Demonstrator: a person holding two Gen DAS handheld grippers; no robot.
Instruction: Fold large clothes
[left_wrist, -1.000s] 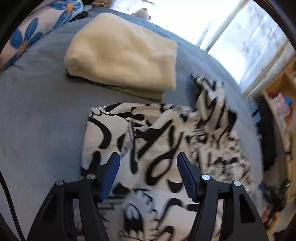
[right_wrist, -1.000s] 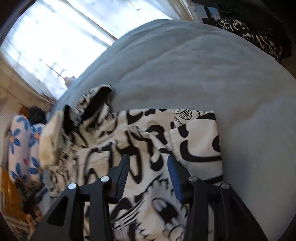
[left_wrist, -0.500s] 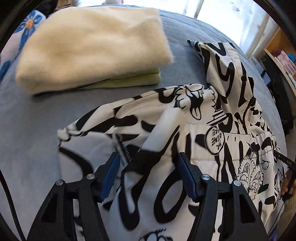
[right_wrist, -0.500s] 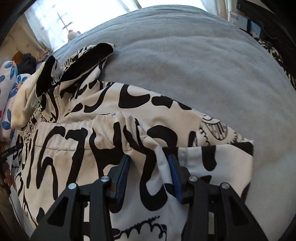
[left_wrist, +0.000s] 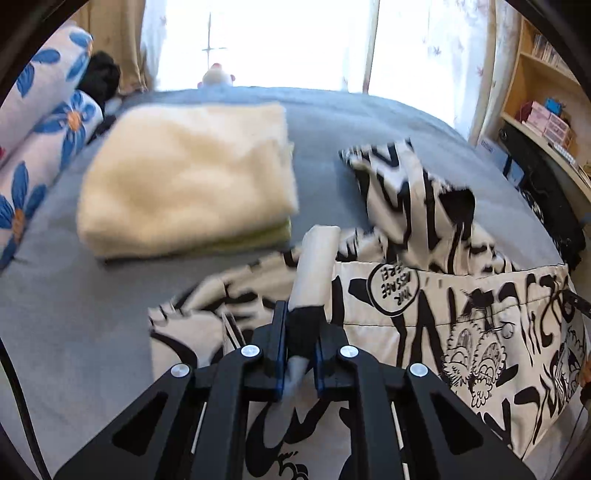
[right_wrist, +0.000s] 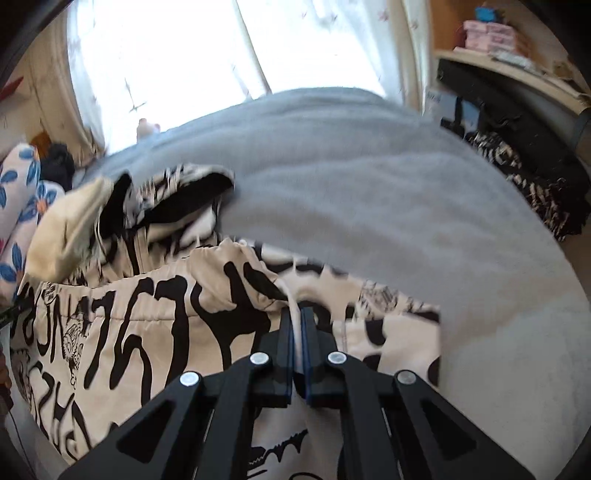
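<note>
Nearest the left wrist camera, the left gripper (left_wrist: 300, 341) has just been closing and now pinches a bunched ridge of the black-and-white printed hoodie (left_wrist: 461, 317) between its blue pads; cloth shows both above and below the jaws. In the right wrist view the right gripper (right_wrist: 296, 332) has likewise just been closing, and its pads press nearly together on a thin raised fold of the same hoodie (right_wrist: 155, 314), a pale strip of fabric squeezed between them.

The hoodie lies on the grey bedspread (right_wrist: 369, 184), its lower part stretched between the two grips and lifted slightly off the bed. Beyond the grippers the hood (left_wrist: 413, 184) and the upper part sprawl crumpled toward the window side. Just beside the hoodie, farther along the bed, sits a folded cream fleece blanket (left_wrist: 184, 177) on a green layer, with blue-flowered pillows (left_wrist: 40, 122) at the edge. A small plush toy (left_wrist: 218, 77) stands by the bright window, and wooden shelves (left_wrist: 543, 92) stand at the room's side.

The step in hand looks like the grasp for a fold: both edges are secured and the lift is beginning. The next move probably calls for both hands to rise together, keeping the cloth taut, then carrying the held edge over toward the hood so the layers land flat and square, clear of the blanket.
</note>
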